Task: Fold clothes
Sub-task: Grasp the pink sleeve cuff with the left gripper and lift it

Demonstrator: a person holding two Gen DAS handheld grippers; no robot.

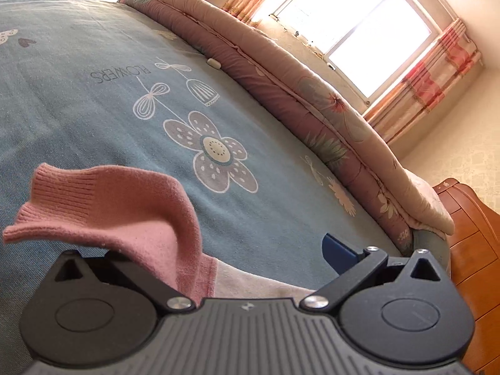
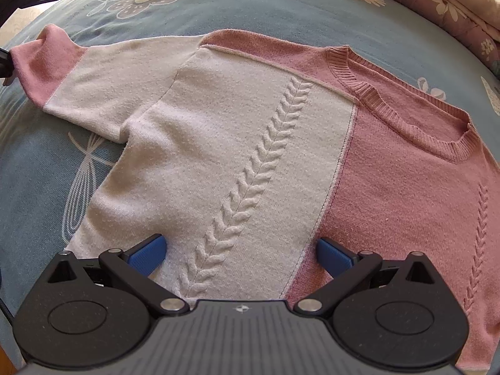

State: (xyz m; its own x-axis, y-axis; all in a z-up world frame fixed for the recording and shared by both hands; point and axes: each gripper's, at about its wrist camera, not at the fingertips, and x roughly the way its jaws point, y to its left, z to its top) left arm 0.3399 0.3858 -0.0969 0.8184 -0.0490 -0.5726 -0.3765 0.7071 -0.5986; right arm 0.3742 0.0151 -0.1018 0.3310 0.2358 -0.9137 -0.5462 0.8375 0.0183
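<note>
Our pink-and-cream sweater (image 2: pixel 250 143) lies spread flat on the bed (image 2: pixel 281 9), neckline far right. The left claw (image 1: pixel 225 250) looks spread at the pink cuff (image 1: pixel 103 206), though one finger is hidden, so we cannot tell its grip. The right claw (image 2: pixel 240 254) hovers released over the body. We should carry the sleeve inward, smooth. Beyond: a folded quilt (image 1: pixel 312 93), a curtained window (image 1: pixel 359 31).
</note>
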